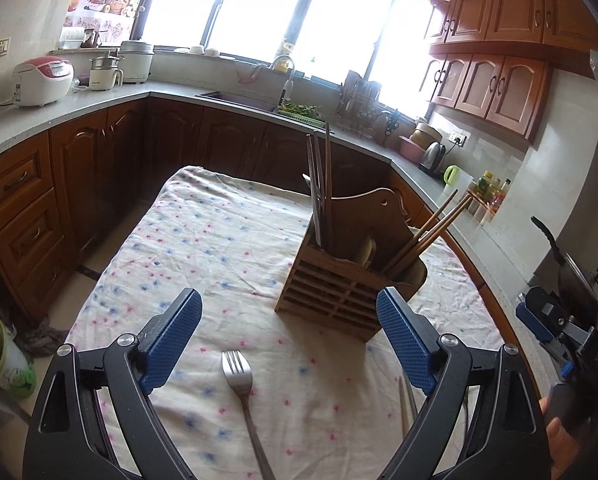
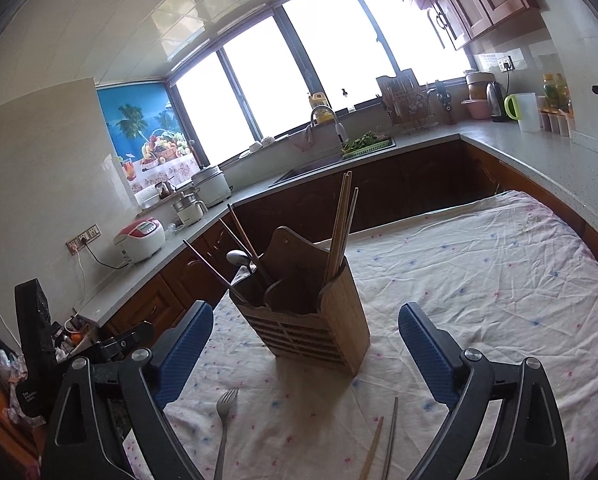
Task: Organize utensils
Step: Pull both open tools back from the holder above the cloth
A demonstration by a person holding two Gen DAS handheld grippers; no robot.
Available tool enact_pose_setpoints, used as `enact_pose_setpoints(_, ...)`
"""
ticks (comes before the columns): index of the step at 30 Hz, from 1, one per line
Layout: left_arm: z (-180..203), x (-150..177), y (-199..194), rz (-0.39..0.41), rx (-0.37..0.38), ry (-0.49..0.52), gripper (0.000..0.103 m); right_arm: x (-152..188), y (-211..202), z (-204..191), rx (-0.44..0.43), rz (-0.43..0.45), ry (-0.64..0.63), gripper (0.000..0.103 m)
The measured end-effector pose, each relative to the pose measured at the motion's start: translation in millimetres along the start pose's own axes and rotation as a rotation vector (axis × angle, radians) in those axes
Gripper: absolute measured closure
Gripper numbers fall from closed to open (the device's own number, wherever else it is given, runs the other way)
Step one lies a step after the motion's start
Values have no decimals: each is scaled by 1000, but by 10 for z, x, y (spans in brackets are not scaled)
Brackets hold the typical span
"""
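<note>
Both tools stand with their jaws wide apart and nothing between them. The left tool has black hinged arms and blue pads with a fine diamond grip texture; the right tool is of the same make.

The tabletop is covered by a wrinkled cream cloth sprinkled with small pink and blue flowers. On it stands a wooden holder, a boxy caddy with a slatted front, a curved back panel and separate compartments. Dark chopsticks stand nearly upright in its left compartment, light wooden ones lean out of the right, and a rounded spoon bowl shows among the dark sticks.

A shiny steel fork lies flat on the cloth below the left tool, tines toward the holder. Just beside it to the right lie a pale wooden chopstick and a slim grey metal one, close together, under the right tool.
</note>
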State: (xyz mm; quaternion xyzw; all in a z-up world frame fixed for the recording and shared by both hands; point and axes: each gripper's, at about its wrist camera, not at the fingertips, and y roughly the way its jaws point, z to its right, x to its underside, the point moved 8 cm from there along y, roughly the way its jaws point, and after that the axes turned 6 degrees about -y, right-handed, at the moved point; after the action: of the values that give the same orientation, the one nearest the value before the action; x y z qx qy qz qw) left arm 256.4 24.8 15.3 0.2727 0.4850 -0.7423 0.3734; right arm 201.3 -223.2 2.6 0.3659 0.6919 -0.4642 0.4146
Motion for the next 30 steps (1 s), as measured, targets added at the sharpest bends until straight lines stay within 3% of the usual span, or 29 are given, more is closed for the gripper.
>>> enact_pose_setpoints(9,131,47,-368,40,2,31,12,-34,-372,-147,-23,47,-26,7)
enact_pose_setpoints(13,236,-33,-583,85,12,69,12,-214,-631,-289,-18,110,-77,0)
enact_pose_setpoints(14,274,-51,-644,97,19,81,11,-271,-692,-331,-16,124,-92,0)
enact_pose_setpoints(16,319,-82,-760,129,3,100,0,-357,-833,-422,-7,157,-126,0)
enact_pose_setpoints(19,335,-49,-920,197,-31,131,0,-392,-1034,-526,15,230,-182,0)
enact_pose_setpoints(24,288,161,-931,186,-36,138,0,-101,-1087,-566,70,265,-236,0)
enact_pose_setpoints(30,150,410,-880,195,-78,126,0,277,-986,-403,113,248,-207,0)
